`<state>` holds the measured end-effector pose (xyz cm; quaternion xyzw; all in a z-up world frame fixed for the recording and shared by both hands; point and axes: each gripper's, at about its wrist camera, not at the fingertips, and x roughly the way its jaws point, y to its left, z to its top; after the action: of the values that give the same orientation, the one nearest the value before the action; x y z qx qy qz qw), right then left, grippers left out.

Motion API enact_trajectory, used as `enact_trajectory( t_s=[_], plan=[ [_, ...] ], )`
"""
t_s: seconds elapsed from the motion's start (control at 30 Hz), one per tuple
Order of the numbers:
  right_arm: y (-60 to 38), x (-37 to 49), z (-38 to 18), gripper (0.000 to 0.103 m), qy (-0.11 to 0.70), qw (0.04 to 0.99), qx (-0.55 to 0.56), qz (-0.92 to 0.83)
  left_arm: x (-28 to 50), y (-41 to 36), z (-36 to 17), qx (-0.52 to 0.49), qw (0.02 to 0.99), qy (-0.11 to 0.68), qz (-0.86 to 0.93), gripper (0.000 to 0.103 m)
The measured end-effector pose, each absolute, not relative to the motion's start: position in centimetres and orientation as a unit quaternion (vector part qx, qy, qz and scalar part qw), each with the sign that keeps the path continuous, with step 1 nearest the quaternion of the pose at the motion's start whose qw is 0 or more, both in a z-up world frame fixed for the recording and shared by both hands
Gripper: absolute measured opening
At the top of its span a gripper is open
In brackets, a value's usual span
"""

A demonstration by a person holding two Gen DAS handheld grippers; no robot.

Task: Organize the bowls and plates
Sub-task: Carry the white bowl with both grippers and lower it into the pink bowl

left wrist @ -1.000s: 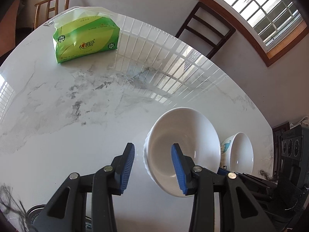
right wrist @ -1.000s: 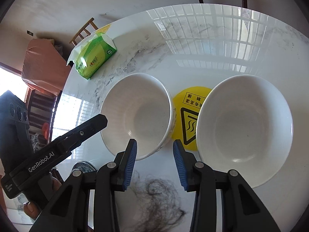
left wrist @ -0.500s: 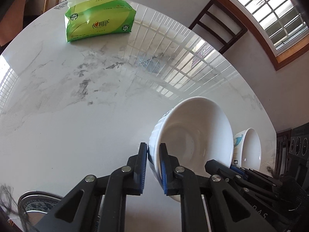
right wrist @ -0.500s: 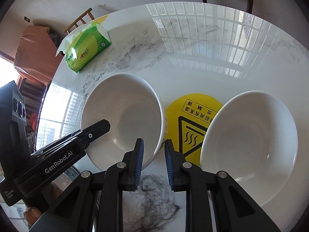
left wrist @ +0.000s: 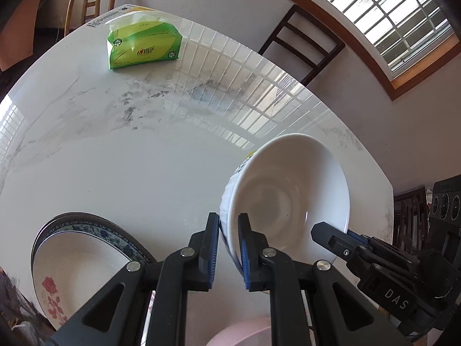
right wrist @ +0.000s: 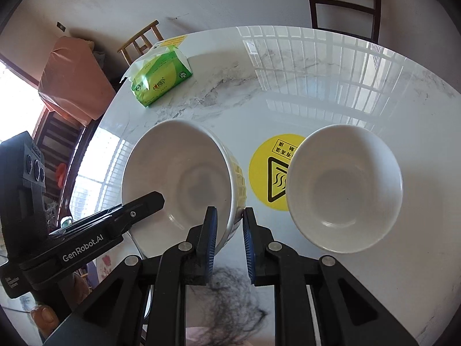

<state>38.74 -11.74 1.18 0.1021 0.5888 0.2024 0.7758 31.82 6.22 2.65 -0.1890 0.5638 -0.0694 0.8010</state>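
from your left wrist view, the marble table (left wrist: 121,155) lies bare and wide ahead and to the left, out to the green tissue pack (left wrist: 144,46) near the far edge. that far edge curves round past a dark chair (left wrist: 302,49) and a light wooden chair (left wrist: 89,3). at lower left a stack of plates (left wrist: 75,256) with a blue rim and a red rose sits close to the near edge, and a pink dish (left wrist: 239,336) shows at the bottom. your left gripper (left wrist: 228,248) has its blue pads (left wrist: 244,256) clamped on the near rim of the large white bowl (left wrist: 288,196), one pad inside, one outside; the jaws stand nearly together. the bowl hangs tilted, its mouth facing you. the other gripper's tip reaches in at the bowl's lower right rim.

from your right wrist view, the right gripper (right wrist: 229,242) pinches the right-hand wall of the same large white bowl (right wrist: 178,181), one jaw inside and one outside, jaws narrow. the left gripper's black finger (right wrist: 135,207) lies over the bowl's left rim. a second white bowl (right wrist: 345,187) sits just right, apart from the first, overlapping a yellow warning sticker (right wrist: 268,170). beyond both bowls the tabletop is open up to the tissue pack (right wrist: 160,79) and the far rim. a dark tangle (right wrist: 230,297) lies below the jaws; you cannot tell what it is.
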Motion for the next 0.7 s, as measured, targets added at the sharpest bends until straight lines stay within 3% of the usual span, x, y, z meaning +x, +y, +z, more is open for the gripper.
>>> enact_trajectory(
  t_s=[0.37, 0.7],
  plan=[
    [-15.2, 31.8, 5.4, 0.016, 0.561, 0.793, 0.106, 0.212, 25.1, 3.2, 6.7, -0.165, 0.810, 0.555, -0.094, 0.015],
    [-17.2, 26.2, 6.3, 0.016, 0.555, 0.795, 0.118, 0.215, 18.4, 1.4, 6.8, -0.144, 0.805, 0.566, -0.103, 0.015]
  ],
)
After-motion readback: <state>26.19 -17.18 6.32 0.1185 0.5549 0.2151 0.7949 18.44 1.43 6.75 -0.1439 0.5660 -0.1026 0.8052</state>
